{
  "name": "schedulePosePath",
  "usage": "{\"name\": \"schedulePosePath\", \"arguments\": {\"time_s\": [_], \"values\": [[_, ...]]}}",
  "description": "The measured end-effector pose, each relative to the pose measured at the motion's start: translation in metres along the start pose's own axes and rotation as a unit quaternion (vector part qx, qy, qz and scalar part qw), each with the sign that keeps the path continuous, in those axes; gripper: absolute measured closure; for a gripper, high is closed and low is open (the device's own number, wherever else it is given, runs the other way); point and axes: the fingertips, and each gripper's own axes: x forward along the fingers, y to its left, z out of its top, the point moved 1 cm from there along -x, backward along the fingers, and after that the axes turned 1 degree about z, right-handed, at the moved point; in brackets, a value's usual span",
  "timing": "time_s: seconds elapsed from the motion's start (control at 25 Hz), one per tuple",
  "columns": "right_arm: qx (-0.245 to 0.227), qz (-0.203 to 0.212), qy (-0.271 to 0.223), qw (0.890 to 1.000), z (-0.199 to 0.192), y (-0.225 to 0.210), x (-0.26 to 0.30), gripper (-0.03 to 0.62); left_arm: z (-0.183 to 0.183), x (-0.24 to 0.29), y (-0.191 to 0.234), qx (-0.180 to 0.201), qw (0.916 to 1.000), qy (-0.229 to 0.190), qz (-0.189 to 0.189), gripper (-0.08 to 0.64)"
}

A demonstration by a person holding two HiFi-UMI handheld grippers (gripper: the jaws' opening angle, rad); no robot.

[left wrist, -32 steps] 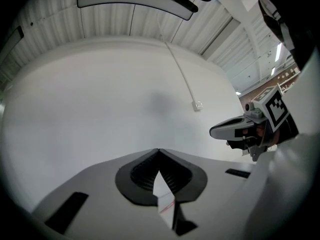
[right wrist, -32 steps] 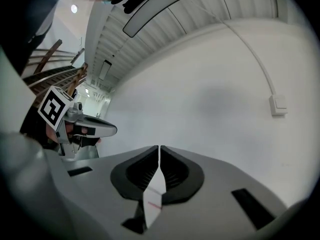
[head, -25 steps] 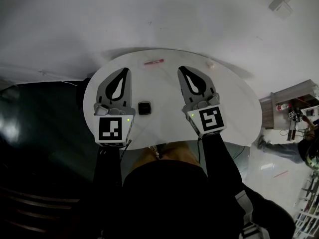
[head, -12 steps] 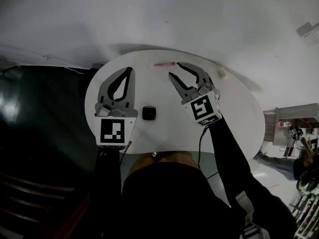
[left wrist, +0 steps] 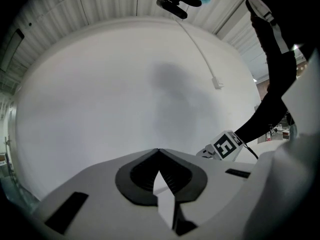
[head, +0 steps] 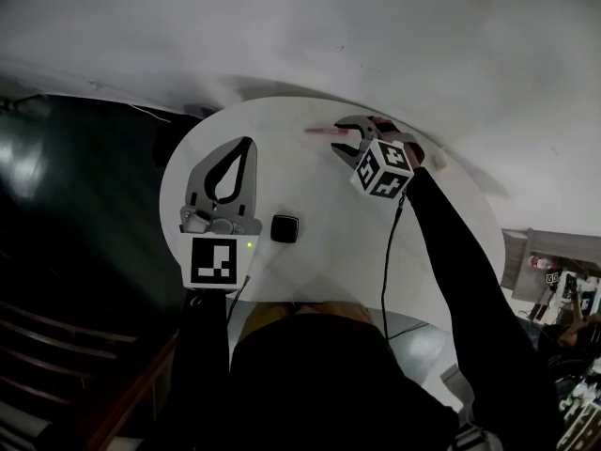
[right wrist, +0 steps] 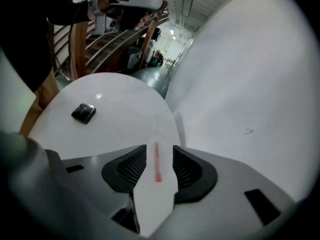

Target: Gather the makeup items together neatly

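A round white table (head: 441, 224) is set against a pale wall (head: 376, 26), with dark floor (head: 66, 214) seen to its left. A slim pink makeup pencil (head: 319, 131) is laid flat near the table's far edge. A small black square compact (head: 285, 228) is placed well apart from it, toward the near side.

The right gripper (head: 339, 137) is angled down over the pencil. In the right gripper view its jaws are seen standing apart, having just been opening. The pencil (right wrist: 157, 164) is framed between them on the tabletop, untouched by either pad.

The left gripper (head: 249, 144) is held just left of the compact. Its jaws are shown closed tip to tip in the left gripper view, and nothing is held in them.
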Motion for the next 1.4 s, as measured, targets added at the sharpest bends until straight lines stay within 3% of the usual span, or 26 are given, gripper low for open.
{"name": "schedulePosePath", "arguments": {"time_s": [0.2, 0.56, 0.6, 0.64, 0.72, 0.92, 1.08, 1.24, 1.4], "values": [[-0.032, 0.076, 0.051, 0.995, -0.037, 0.002, 0.052, 0.414, -0.014, 0.008, 0.003, -0.003, 0.9998, 0.020, 0.007, 0.546], [0.040, 0.178, 0.089, 0.979, -0.078, 0.003, 0.103, 0.423, -0.035, 0.008, 0.005, -0.012, 0.9984, 0.051, 0.018, 0.546], [0.051, 0.197, 0.089, 0.975, -0.077, 0.004, 0.103, 0.435, -0.037, 0.007, 0.006, -0.012, 0.9983, 0.054, 0.020, 0.546], [0.057, 0.212, 0.088, 0.972, -0.077, 0.007, 0.102, 0.496, -0.038, 0.007, 0.006, -0.011, 0.9982, 0.055, 0.022, 0.546], [0.055, 0.226, 0.087, 0.969, -0.075, 0.011, 0.101, 0.526, -0.039, 0.008, 0.004, -0.009, 0.9979, 0.059, 0.025, 0.546], [0.050, 0.208, 0.078, 0.974, -0.074, 0.010, 0.098, 0.528, -0.033, 0.013, -0.004, -0.004, 0.9984, 0.051, 0.026, 0.546], [0.076, 0.183, 0.056, 0.979, -0.068, 0.006, 0.087, 0.528, -0.032, 0.014, -0.010, 0.002, 0.9986, 0.050, 0.019, 0.546], [0.147, 0.148, 0.020, 0.978, -0.052, 0.006, 0.065, 0.528, -0.028, 0.011, -0.015, -0.010, 0.9993, 0.034, -0.011, 0.546], [0.228, 0.104, 0.004, 0.968, -0.042, 0.017, 0.041, 0.528, -0.022, 0.007, -0.014, -0.006, 0.9984, 0.015, -0.054, 0.546]]}}
